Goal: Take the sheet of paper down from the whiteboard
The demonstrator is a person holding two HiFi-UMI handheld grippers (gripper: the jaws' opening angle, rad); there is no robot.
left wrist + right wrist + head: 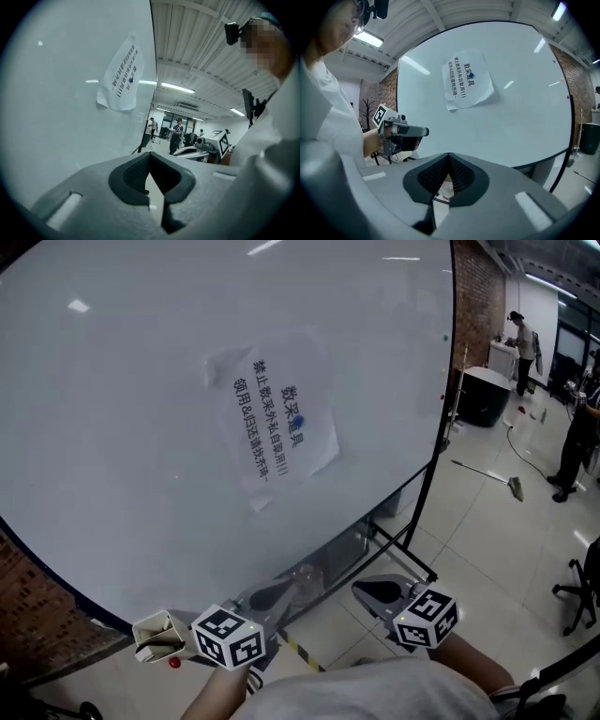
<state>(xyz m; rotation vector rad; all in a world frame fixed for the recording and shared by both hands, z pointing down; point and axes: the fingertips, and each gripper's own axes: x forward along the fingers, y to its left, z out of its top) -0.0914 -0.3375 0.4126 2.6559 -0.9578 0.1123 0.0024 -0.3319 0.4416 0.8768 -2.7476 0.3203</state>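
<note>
Whiteboard: a large white board (112, 427) with a thin black frame, standing on a black metal stand (bright ceiling lights glare on its surface).
Sheet of paper: a white sheet with lines of black print (277, 418), flat against the upper middle of the board and well in from all its edges. It hangs a little askew, and one lower corner curls off the surface.
Magnet: a small round blue magnet (298, 420) sits on the sheet near its centre, among the print.
Left gripper: the grey two-jaw left gripper (150, 154) has its dark pads closed tip to tip with nothing between them. It is held low in front of the board's bottom edge, well apart from the sheet.
Right gripper: the grey right gripper (449, 155) also has its jaws together and holds nothing (only background shows through the slit below the tips). It is low too, near the board's lower right corner and clear of the sheet.
Surroundings: a red brick wall (478, 296) rises behind the board's right edge, and pale floor tiles (487, 521) stretch beyond it.
People: a standing person (523, 343) is far off across the room.
</note>
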